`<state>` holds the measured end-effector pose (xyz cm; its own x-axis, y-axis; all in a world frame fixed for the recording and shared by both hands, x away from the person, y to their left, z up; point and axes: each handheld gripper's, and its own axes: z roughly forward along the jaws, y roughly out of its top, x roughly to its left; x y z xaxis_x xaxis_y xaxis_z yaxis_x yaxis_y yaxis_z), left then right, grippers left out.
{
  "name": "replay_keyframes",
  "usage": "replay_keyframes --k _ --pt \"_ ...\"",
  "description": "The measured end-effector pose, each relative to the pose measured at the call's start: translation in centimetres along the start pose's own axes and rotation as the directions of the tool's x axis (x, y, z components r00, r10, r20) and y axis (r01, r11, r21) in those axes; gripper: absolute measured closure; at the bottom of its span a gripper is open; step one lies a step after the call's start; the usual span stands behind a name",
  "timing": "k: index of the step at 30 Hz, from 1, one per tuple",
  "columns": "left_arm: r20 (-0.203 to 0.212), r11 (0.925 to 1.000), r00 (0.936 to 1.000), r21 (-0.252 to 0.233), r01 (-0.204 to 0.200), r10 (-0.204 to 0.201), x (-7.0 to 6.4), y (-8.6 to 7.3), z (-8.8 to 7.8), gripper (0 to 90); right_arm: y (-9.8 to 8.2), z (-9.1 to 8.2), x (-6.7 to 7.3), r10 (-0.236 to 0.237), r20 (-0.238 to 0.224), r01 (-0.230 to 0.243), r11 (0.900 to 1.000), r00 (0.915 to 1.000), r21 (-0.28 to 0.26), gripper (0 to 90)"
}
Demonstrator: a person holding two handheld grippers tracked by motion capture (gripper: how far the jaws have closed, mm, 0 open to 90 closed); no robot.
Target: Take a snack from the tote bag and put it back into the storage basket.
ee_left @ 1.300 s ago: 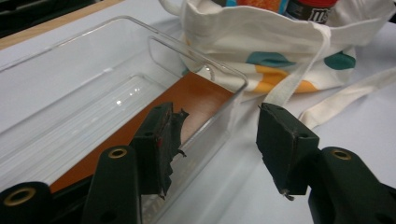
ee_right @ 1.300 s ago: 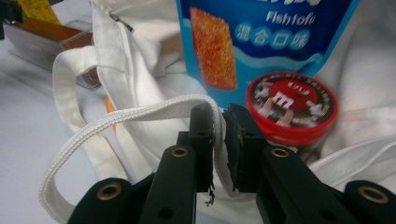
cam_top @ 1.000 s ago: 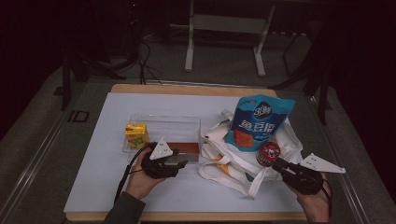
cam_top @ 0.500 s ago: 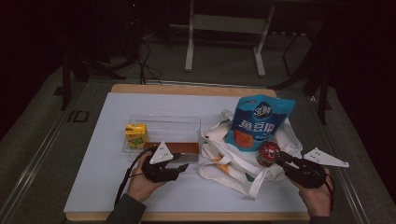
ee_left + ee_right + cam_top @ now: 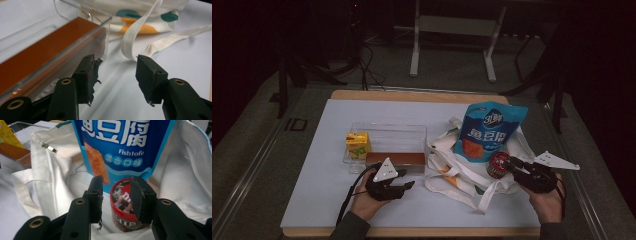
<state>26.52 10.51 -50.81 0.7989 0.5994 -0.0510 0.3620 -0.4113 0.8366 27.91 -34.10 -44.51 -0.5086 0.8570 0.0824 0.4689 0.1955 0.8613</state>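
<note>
Room: dark, with metal stand legs on the floor at the top of the high view.
Bench (image 5: 327, 200): white sheet over a wooden top, lower middle of the frame.
Juice carton (image 5: 357, 145): yellow, left of centre, standing against the left end of the clear box.
Clear plastic box (image 5: 387, 134): centre-left, with a brown strip along its near side.
Left gripper (image 5: 408, 185): lower left of centre, just in front of the box; jaws apart, nothing between them.
Tote bag (image 5: 452, 172): white with coloured spots, right of centre, straps trailing towards the bench's near edge.
Fish tofu packet (image 5: 488, 132): blue, lying on the bag.
Red candy tub (image 5: 497, 165): lower right, on the bag, below the packet.
Right gripper (image 5: 509, 163): lower right; jaws have just been opening, standing apart at the tub's near side.
</note>
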Motion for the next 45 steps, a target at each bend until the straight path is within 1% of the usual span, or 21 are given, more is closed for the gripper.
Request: replay_keyframes --k 2,5,7,8,14,17,18,21,24,26,28,30,32,33,35,36,37,38,40,42,45 --pt "0.0 1.0 1.0 0.002 0.003 -0.003 0.0 -0.2 0.2 49.3 0.2 0.2 -0.1 0.001 0.002 -0.001 1.0 1.0 0.005 62.5" --pt "-0.019 0.9998 0.9998 -0.016 -0.009 0.009 -0.1 -0.5 0.3 49.1 0.5 0.5 -0.2 -0.003 0.001 0.003 1.0 1.0 0.007 62.7" --pt "-0.011 0.9998 0.9999 -0.019 -0.003 0.003 -0.1 -0.7 0.3 49.0 0.7 0.6 -0.3 -0.003 0.001 0.003 1.0 1.0 0.008 62.7" --pt "-0.016 0.9997 0.9999 -0.022 -0.005 0.004 -0.1 -0.8 0.4 48.9 0.8 0.7 -0.3 -0.004 0.003 0.004 1.0 1.0 0.007 62.4" --pt "-0.01 0.9999 1.0 -0.014 0.001 -0.001 0.1 -1.2 0.8 48.4 1.8 1.0 -0.6 0.003 0.019 -0.003 1.0 0.9998 0.011 59.3" --pt "-0.02 0.9997 0.9998 -0.024 0.001 -0.001 0.0 -1.4 1.0 48.5 2.4 1.1 -0.9 0.007 0.03 -0.007 1.0 0.9995 0.007 58.9" --pt "-0.014 0.9996 0.9999 -0.029 0.004 -0.005 0.0 -1.4 1.0 48.5 2.5 1.2 -1.0 0.009 0.033 -0.009 1.0 0.9994 0.008 58.6" --pt "-0.011 0.9996 0.9999 -0.027 0.005 -0.005 0.0 -1.5 1.2 48.5 2.9 1.5 -1.3 0.005 0.042 -0.005 1.0 0.9991 0.01 55.9" --pt "-0.017 0.9997 0.9999 -0.024 -0.002 0.002 -0.1 -1.7 1.3 48.5 3.3 1.7 -1.6 0.013 0.047 -0.014 1.0 0.9988 0.015 52.8" --pt "-0.015 0.9995 0.9999 -0.032 0.007 -0.008 -0.1 -1.8 1.3 48.6 3.6 1.8 -1.9 0.026 0.029 -0.027 1.0 0.9992 0.011 50.9" --pt "-0.011 0.9991 0.9998 -0.039 0.014 -0.015 0.0 -1.9 1.2 48.8 3.8 2.0 -2.2 0.034 0.028 -0.034 0.999 0.999 0.013 49.4" --pt "-0.012 0.9993 0.9998 -0.035 0.015 -0.016 0.1 -1.9 1.3 48.8 4.0 2.2 -2.5 0.041 0.032 -0.041 0.999 0.9986 0.014 46.8" --pt "-0.01 0.9993 0.9998 -0.034 0.017 -0.017 0.1 -2.0 1.3 48.8 4.2 2.3 -2.7 0.046 0.033 -0.046 0.999 0.9984 0.013 46.1" --pt "-0.007 0.9996 0.9998 -0.025 0.016 -0.016 0.0 -2.1 1.4 48.8 4.6 2.6 -3.1 0.06 0.025 -0.061 0.998 0.9979 0.017 41.8" --pt "-0.007 0.9996 0.9999 -0.022 0.016 -0.016 0.0 -2.1 1.5 48.7 4.7 2.7 -3.2 0.06 0.024 -0.061 0.998 0.9979 0.02 41.3" --pt "-0.007 0.9998 0.9999 -0.014 0.014 -0.015 0.0 -2.2 1.7 48.7 5.0 2.9 -3.5 0.063 0.022 -0.064 0.998 0.9978 0.021 39.2" --pt "-0.007 0.9998 0.9999 -0.014 0.014 -0.015 0.0 -2.2 1.7 48.6 5.0 2.9 -3.5 0.063 0.022 -0.064 0.998 0.9978 0.021 39.2" --pt "-0.004 0.9998 0.9999 -0.014 0.015 -0.015 0.0 -2.2 1.7 48.6 5.2 3.1 -3.7 0.065 0.021 -0.065 0.998 0.9977 0.02 37.1" --pt "-0.005 0.9998 0.9999 -0.013 0.015 -0.015 0.0 -2.2 1.7 48.5 5.4 3.2 -3.9 0.071 0.012 -0.071 0.997 0.9974 0.016 36.3" --pt "-0.005 0.9999 0.9999 -0.009 0.014 -0.014 0.0 -2.2 1.8 48.5 5.7 3.4 -4.1 0.076 -0.012 -0.075 0.997 0.997 0.021 36.3" --pt "-0.008 1.0 1.0 0.002 0.003 -0.003 -0.2 -2.3 2.0 48.5 6.0 3.7 -4.3 0.082 -0.022 -0.081 0.996 0.9964 0.027 36.3"
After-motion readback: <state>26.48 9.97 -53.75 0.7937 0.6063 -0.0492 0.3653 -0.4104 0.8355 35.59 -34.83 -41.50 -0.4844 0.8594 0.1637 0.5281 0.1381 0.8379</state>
